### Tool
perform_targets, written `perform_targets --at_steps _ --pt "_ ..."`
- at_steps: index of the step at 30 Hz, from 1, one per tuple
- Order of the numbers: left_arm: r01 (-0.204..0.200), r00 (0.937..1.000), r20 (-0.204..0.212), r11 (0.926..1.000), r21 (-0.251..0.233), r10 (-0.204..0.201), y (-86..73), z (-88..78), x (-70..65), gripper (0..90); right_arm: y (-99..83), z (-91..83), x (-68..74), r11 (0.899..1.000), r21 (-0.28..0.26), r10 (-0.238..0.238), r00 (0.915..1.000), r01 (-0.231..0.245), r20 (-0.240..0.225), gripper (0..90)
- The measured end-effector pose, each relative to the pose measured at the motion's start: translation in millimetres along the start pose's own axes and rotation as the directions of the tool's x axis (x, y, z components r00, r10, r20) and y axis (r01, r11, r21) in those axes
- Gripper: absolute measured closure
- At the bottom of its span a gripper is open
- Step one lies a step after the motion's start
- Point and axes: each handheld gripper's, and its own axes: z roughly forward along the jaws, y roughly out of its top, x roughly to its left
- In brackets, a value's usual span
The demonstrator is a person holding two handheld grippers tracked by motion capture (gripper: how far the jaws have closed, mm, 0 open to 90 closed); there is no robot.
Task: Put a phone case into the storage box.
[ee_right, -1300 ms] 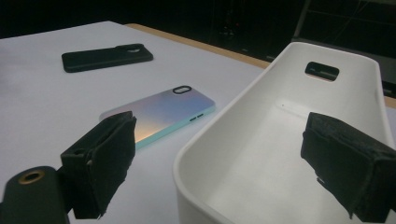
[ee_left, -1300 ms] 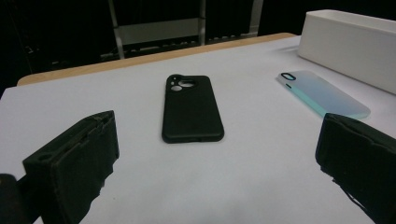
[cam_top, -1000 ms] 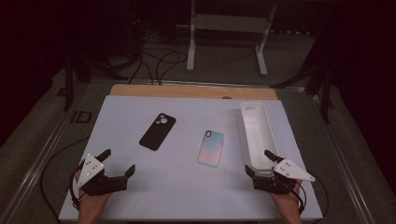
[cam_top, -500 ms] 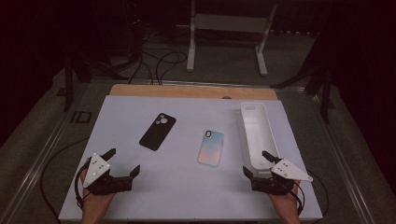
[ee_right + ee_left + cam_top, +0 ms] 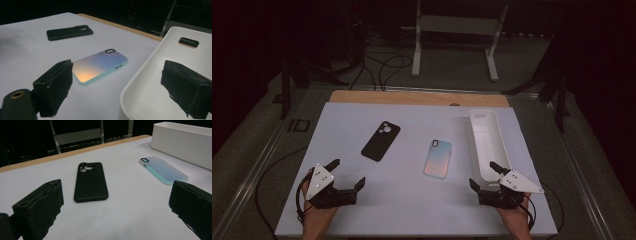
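Right now the left hand-held gripper [image 5: 346, 175] is hovering over the near left part of the white tabletop [image 5: 412, 210], its jaws spread wide apart and gripping nothing. Its own view is looking between those jaws [image 5: 112, 205] at the black phone case [image 5: 91, 181], which is lying flat, camera cutout pointing away, a little beyond the jaws and apart from them. In the high view this black phone case [image 5: 381, 140] is sitting left of the middle of the tabletop, slightly angled.

The right hand-held gripper [image 5: 484, 177] is hanging at the near right, its jaws likewise standing wide open and empty. One jaw is showing against the near end of the white tray [image 5: 475, 131], the other over bare tabletop. Between the jaws [image 5: 117, 92] the pastel phone case [image 5: 100, 65] is lying face down, just beside the white tray [image 5: 150, 75], whether touching I cannot tell. From above, the pastel phone case [image 5: 437, 158] is resting between the black one and the tray, well apart from the black one.
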Motion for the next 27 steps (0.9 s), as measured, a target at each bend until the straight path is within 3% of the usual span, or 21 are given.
perform_targets --at_steps 14,18,21,22,24,27 --pt "0.022 0.999 0.039 0.9995 -0.021 -0.021 23.3 11.9 -7.2 0.0 6.4 5.3 5.9 1.0 -0.011 0.001 0.9998 -0.001 -0.019 10.5" --pt "0.0 0.9976 0.069 0.9998 -0.018 0.001 38.3 27.6 -15.9 0.0 6.2 6.6 6.7 1.0 -0.006 -0.005 0.9997 0.004 -0.026 10.5" --pt "-0.007 0.9973 0.074 0.9998 -0.018 0.008 40.4 30.4 -17.7 0.0 6.2 6.9 7.2 1.0 -0.007 -0.004 0.9997 0.004 -0.026 10.5" --pt "-0.032 0.995 0.094 0.9995 -0.007 0.032 47.8 45.2 -25.6 0.0 6.3 6.4 7.0 1.0 -0.007 -0.007 0.9995 0.006 -0.03 10.6" --pt "-0.034 0.9943 0.101 0.9994 -0.002 0.034 49.6 50.4 -27.9 0.0 6.3 6.2 7.0 1.0 -0.008 -0.007 0.9995 0.006 -0.03 10.6" --pt "-0.031 0.9901 0.137 0.9994 0.013 0.029 55.4 70.7 -38.1 0.0 5.5 5.5 6.6 1.0 -0.009 -0.003 0.9995 0.003 -0.03 10.5"
